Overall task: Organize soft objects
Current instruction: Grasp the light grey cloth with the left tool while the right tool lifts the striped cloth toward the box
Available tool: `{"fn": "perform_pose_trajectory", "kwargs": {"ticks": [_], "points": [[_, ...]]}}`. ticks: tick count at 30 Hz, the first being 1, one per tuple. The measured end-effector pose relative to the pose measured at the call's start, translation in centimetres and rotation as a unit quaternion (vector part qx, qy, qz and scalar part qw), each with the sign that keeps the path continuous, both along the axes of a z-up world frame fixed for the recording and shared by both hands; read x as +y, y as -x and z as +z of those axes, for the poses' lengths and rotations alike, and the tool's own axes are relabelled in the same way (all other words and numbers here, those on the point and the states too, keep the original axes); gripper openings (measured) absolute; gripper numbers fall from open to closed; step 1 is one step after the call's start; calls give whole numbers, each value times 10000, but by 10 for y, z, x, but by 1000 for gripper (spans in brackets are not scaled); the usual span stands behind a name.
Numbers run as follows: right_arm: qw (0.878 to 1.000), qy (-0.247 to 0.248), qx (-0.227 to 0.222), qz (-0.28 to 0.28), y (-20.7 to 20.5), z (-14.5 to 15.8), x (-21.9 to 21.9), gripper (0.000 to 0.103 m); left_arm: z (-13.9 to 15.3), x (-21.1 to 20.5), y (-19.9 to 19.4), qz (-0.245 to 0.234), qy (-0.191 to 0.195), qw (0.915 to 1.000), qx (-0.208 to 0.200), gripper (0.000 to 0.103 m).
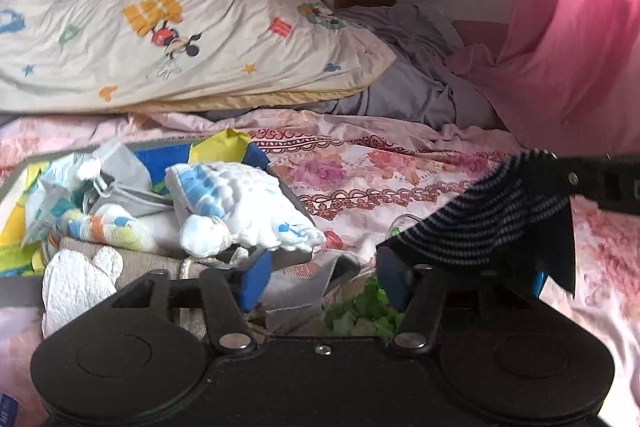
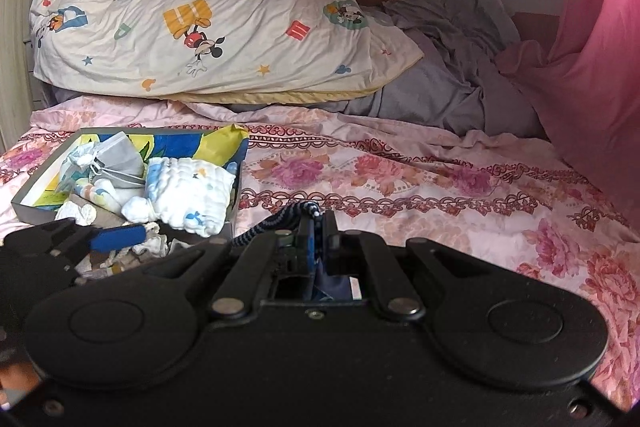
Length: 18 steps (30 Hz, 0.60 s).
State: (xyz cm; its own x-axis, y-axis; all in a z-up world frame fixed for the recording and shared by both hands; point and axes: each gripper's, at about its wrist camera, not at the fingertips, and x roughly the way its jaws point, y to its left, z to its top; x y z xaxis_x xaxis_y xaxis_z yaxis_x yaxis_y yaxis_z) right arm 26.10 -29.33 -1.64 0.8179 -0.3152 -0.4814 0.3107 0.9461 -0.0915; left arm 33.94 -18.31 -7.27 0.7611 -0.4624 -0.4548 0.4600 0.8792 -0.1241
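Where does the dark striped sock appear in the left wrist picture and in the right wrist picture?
Left wrist view: the striped sock hangs at the right, draped from the right gripper over the left gripper's right finger.
Right wrist view: the sock is at the lower centre, pinched in the right gripper, only a small part showing.
Shared landmark: the box of cloths on the left of the bed.

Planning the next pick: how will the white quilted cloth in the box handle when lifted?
The white quilted cloth looks crumpled and puffy, so probably floppy and light. It lies loosely atop other items in the box, so it should lift free, possibly unfolding.
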Motion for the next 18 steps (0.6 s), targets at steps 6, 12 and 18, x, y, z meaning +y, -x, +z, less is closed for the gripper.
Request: {"fn": "perform_pose_trajectory", "kwargs": {"ticks": [6,12,18], "points": [[10000,-61,21,31,-1,0,4,0,-3,12,-3,244,347,9988,254,51],[9999,-110,36,62,-1,0,8,0,-4,10,-11,322,257,9975,572,17],[9998,-137,59,145,-1,-1,11,0,-5,18,-12,407,362,9961,687,2]]}}
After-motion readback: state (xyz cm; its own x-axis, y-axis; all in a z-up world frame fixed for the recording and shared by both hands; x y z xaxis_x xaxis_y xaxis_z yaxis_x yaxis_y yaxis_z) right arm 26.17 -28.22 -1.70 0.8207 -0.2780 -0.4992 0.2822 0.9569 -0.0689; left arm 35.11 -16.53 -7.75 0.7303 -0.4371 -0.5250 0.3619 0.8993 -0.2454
